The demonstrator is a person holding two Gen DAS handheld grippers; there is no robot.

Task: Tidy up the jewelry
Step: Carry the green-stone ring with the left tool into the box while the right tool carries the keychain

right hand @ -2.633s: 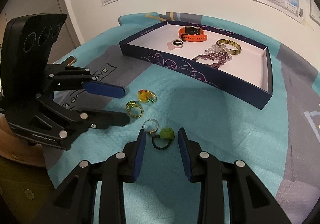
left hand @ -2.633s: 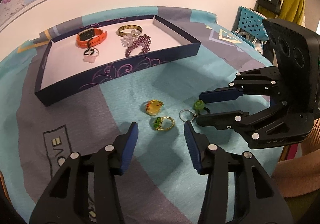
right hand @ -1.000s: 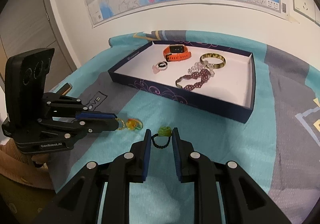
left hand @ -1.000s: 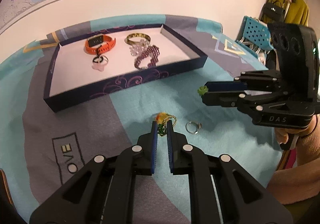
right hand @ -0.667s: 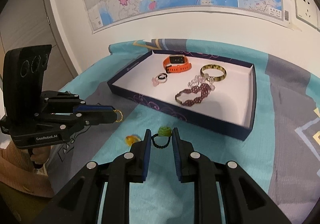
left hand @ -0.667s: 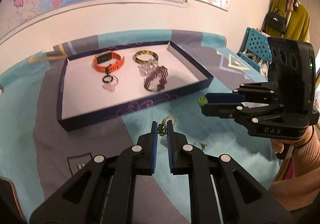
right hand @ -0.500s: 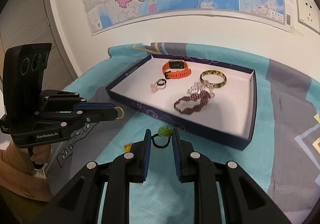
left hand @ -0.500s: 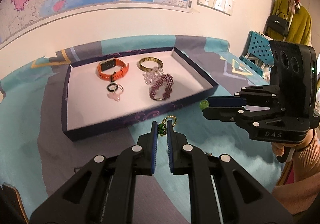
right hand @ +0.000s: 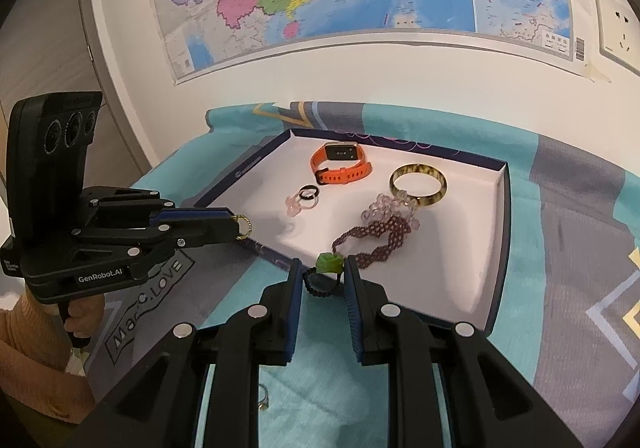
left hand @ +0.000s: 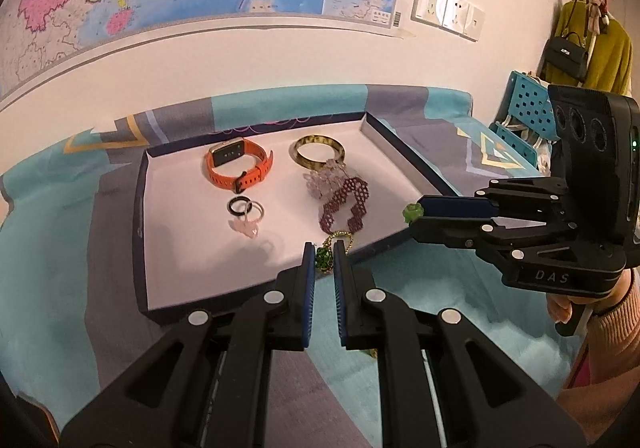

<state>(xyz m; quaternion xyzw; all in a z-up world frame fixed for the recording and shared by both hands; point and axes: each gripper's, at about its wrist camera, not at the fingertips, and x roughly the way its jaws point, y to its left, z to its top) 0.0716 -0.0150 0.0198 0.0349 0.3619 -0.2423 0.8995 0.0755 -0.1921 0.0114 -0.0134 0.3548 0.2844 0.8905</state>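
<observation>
My left gripper (left hand: 323, 258) is shut on a gold ring with green stones (left hand: 325, 257), held above the near edge of the dark blue tray (left hand: 140, 216). It also shows in the right wrist view (right hand: 236, 226), at the tray's left rim. My right gripper (right hand: 322, 274) is shut on a green flower ring with a black band (right hand: 329, 264), held over the tray's front wall (right hand: 496, 280). The tray holds an orange watch (left hand: 239, 164), a bangle (left hand: 317, 151), a purple beaded bracelet (left hand: 346, 204), clear beads (right hand: 384, 208) and small rings (left hand: 245, 210).
A silver ring (right hand: 262, 402) lies on the teal and grey cloth (right hand: 580, 232) below my right gripper. A wall with a map and sockets (left hand: 448, 12) stands behind the table. A blue crate (left hand: 524, 112) and hanging clothes are at the far right.
Both grippers have risen and moved forward toward the tray, each still holding its ring. The tray's contents have not moved.
</observation>
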